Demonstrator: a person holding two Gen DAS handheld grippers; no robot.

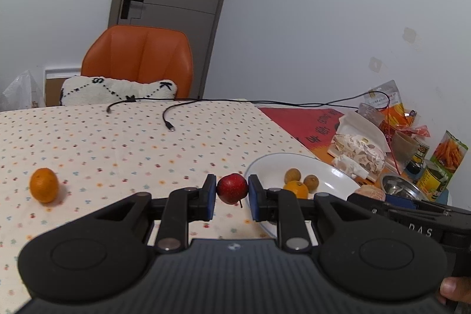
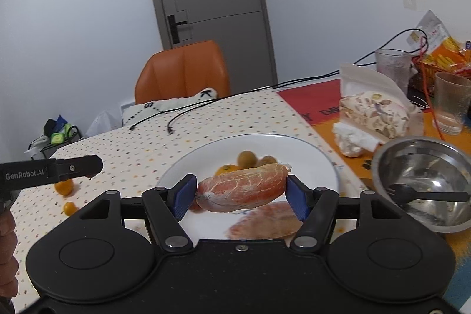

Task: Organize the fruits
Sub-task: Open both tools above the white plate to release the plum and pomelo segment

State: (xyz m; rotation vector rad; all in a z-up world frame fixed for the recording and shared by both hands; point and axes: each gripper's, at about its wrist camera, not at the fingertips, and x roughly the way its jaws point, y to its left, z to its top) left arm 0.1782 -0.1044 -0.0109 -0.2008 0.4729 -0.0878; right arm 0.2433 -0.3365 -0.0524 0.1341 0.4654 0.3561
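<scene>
My left gripper [image 1: 232,192] is shut on a small red fruit [image 1: 232,188], held just left of the white plate [image 1: 332,171]. On the plate lie two brown longans [image 1: 293,175] and an orange [image 1: 295,188]. A tangerine [image 1: 44,185] sits on the dotted tablecloth at the far left. Over the plate [image 2: 312,164], my right gripper [image 2: 241,194] is shut on a peeled pink citrus segment [image 2: 241,190]. A second segment [image 2: 265,221] lies on the plate below it. Two tangerines [image 2: 64,187] rest on the cloth under the left gripper's arm [image 2: 73,167].
A steel bowl [image 2: 418,167] with a black spoon stands right of the plate. Behind it are a nougat block in a foam tray [image 2: 374,114], glasses [image 2: 450,105], cans [image 1: 435,181] and snack bags. Black cables [image 1: 170,119] cross the far table; an orange chair [image 1: 141,61] stands beyond.
</scene>
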